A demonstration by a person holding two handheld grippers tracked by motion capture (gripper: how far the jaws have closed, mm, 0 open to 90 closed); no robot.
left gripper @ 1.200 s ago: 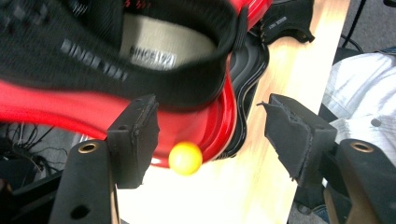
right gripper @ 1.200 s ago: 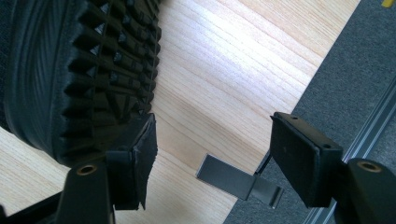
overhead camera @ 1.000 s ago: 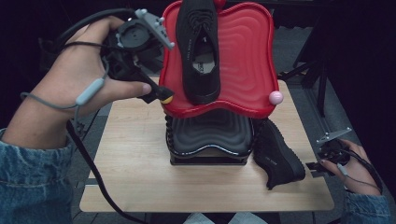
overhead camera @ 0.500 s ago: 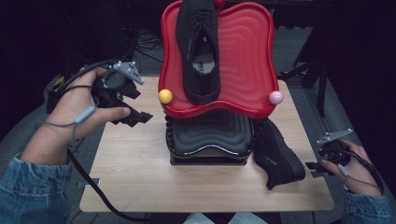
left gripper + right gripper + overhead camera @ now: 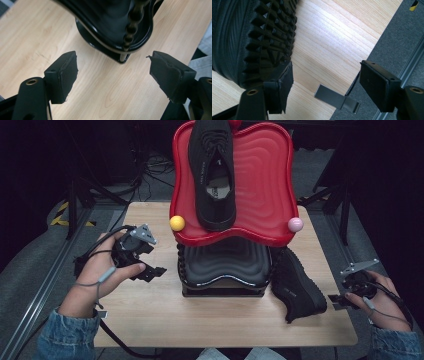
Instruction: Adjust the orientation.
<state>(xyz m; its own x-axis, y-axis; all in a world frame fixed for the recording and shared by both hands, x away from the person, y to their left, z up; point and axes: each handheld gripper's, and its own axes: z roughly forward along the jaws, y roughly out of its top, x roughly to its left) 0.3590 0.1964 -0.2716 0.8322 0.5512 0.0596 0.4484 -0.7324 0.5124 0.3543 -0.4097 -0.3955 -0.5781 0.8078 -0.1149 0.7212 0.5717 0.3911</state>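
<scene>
Step in hand, as I read it: pick up the loose black shoe [image 5: 296, 287] with the right hand-held gripper [image 5: 336, 301]. That shoe lies on the tabletop [image 5: 200, 320] just ahead of that gripper and to its left, leaning against the black lower tray [image 5: 225, 262]. In the right gripper view the jaws stand wide apart and hold nothing. The shoe's treaded sole [image 5: 249, 37] sits right at the left jaw, outside the gap, and whether it touches is unclear. A grey metal strip [image 5: 337, 98] at the tabletop edge lies between the jaws. To do it well, shift the gripper left so the sole edge and upper both come inside the gap, keep clear of the strip, then close across the narrow side of the shoe rather than its length. Grip near the heel or mid-sole, since the soft upper will likely squash and slip. The left hand-held gripper [image 5: 149, 272] has its jaws just opened wide, with nothing between them and bare wood under them. The black tray's rim [image 5: 107, 22] is straight ahead of it, near. Keep it parked there, or use it to steady the rack. The other shoe [image 5: 214, 170] already rests on the red tray [image 5: 265, 185] above, far ahead of both grippers, so lift the loose shoe without bumping that tray.
</scene>
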